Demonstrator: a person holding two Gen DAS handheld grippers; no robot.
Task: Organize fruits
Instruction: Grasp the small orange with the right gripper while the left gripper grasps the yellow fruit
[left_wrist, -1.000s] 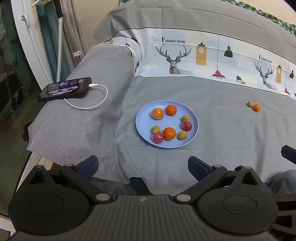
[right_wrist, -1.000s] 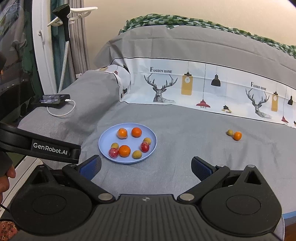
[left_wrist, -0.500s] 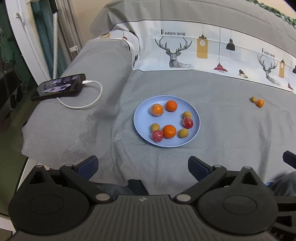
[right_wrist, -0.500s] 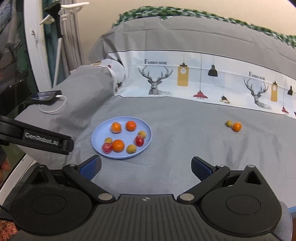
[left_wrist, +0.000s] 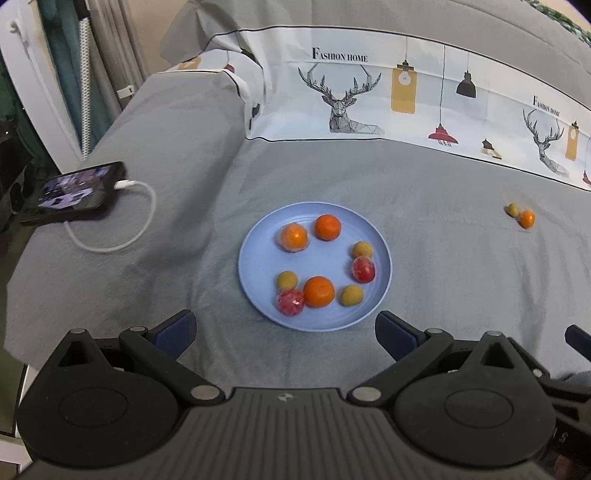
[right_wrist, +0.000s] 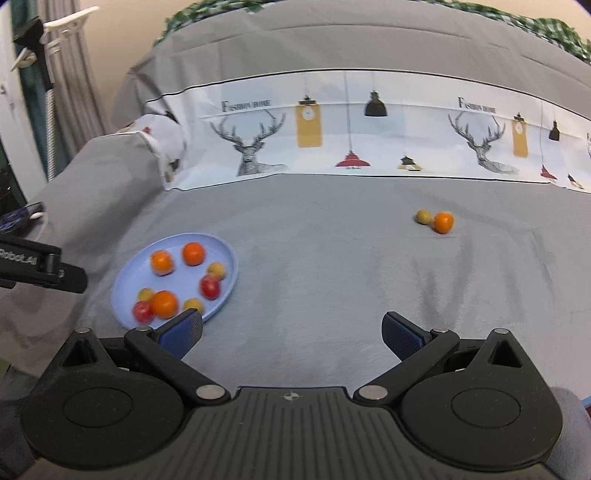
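On the grey bed (left_wrist: 443, 229), a blue plate (left_wrist: 258, 258) holds eight fruits, a stray orange (right_wrist: 442, 222) and green fruit (right_wrist: 423, 216) touch well to its right, and the left claw (left_wrist: 286, 328) and right claw (right_wrist: 291, 330) gape empty.

Your left gripper (left_wrist: 284, 328) has a matte black body with a ribbed grey plate at 6 o'clock and a small cross mark on its edge. Two round black discs sit at 7 and 5 o'clock, and silver screws join the black link arms. The fingers (left_wrist: 173, 326) carry dark blue pads. Your right gripper (right_wrist: 291, 328) looks the same; its blue pads (right_wrist: 400, 336) show a fine grid texture. At 9 o'clock in its view, a black bar bears white letters "Robot.AI".
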